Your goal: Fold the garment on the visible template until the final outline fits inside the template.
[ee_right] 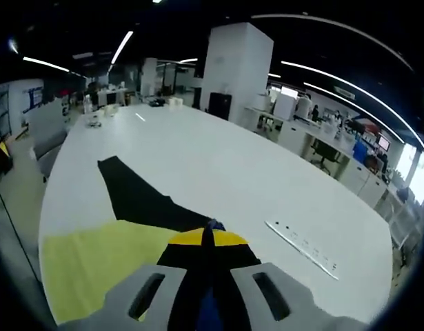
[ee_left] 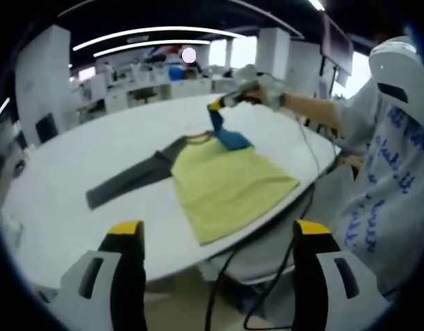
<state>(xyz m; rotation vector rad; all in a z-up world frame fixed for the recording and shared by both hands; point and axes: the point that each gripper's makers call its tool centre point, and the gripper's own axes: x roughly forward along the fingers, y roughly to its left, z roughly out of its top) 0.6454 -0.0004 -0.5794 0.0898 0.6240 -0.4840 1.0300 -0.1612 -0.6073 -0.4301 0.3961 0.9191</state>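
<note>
Open-plan office desks and pillars stand behind a long white bench (ee_left: pixel 74 172). Near its rounded end lies a yellow shirt (ee_left: pixel 229 183), body flat, one grey sleeve (ee_left: pixel 129 181) stretched out toward the long edge. The right claw (ee_left: pixel 217 105) is clenched on the blue sleeve (ee_left: pixel 229 134), lifting it over the collar. The left claw (ee_left: pixel 215 234) hangs released off the bench edge. Folding looks barely begun: no template outline or container can be made out.

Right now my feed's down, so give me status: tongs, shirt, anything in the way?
Left tongs open, off the table edge. Right tongs shut on blue sleeve, lifting it. Yellow shirt flat, dark sleeve still spread. Nothing blocking.
</note>
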